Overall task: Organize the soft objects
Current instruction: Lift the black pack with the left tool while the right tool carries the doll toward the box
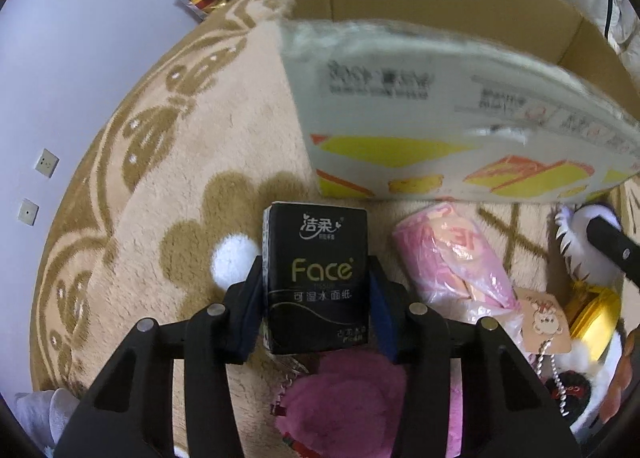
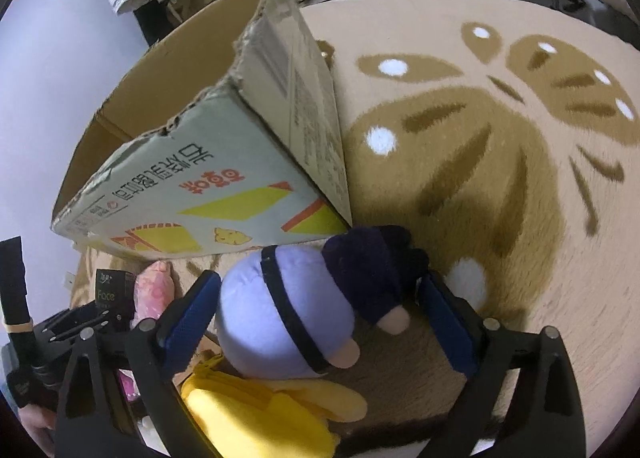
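Note:
My left gripper (image 1: pixel 316 282) is shut on a black "Face" tissue pack (image 1: pixel 316 278), held upright above the rug, just in front of the open cardboard box (image 1: pixel 440 97). The pack also shows in the right wrist view (image 2: pixel 110 294). My right gripper (image 2: pixel 316 310) straddles a plush doll (image 2: pixel 288 314) with a lilac body and dark navy part; its jaws stand wide, the left pad touching the doll, the right pad apart from it. The box (image 2: pixel 192 161) stands just beyond the doll.
A pink plastic-wrapped bundle (image 1: pixel 452 258), a pink fuzzy item (image 1: pixel 352 406), a white plush with a tag (image 1: pixel 592 258) and a yellow cloth (image 2: pixel 260 414) lie on the beige patterned rug (image 1: pixel 180 177). Shelves and clutter stand behind the box.

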A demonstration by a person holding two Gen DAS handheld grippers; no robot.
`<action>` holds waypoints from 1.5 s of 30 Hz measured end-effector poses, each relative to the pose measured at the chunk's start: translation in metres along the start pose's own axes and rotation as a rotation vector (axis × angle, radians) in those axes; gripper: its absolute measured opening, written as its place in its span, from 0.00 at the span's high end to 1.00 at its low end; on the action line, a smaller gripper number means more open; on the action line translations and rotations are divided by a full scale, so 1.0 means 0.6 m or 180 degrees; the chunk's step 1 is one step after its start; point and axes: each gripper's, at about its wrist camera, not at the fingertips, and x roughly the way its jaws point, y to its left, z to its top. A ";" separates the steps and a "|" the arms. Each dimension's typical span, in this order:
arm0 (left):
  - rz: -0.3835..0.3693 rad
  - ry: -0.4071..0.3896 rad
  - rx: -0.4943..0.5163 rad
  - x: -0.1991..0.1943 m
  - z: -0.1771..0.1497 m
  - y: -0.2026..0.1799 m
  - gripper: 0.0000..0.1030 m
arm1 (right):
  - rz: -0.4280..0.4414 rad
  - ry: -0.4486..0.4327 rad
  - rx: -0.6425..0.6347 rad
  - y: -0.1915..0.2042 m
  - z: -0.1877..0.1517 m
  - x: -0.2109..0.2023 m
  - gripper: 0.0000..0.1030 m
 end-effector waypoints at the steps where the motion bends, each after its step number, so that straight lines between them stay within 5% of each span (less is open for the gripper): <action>1: -0.0009 -0.0013 -0.0018 -0.003 0.000 0.001 0.56 | 0.0018 -0.0010 0.0014 -0.001 -0.001 -0.001 0.04; 3: -0.0031 -0.0041 -0.0070 -0.008 0.001 0.005 0.56 | 0.0046 -0.0021 0.0027 -0.003 -0.002 -0.005 0.07; 6: -0.0016 -0.0080 -0.0122 -0.025 -0.002 0.009 0.56 | 0.0153 -0.0045 0.0093 -0.009 -0.004 -0.011 0.31; 21: 0.0028 -0.0308 -0.0230 -0.068 -0.008 0.027 0.56 | 0.0187 -0.0203 -0.0011 0.025 -0.024 -0.032 0.34; 40: 0.0249 -0.1338 -0.0527 -0.196 0.001 0.074 0.56 | 0.0347 -0.0709 0.0057 0.012 -0.008 -0.119 0.34; 45: 0.0152 -0.1470 -0.0506 -0.204 0.005 0.067 0.56 | 0.0379 -0.0891 0.0053 0.008 0.003 -0.145 0.34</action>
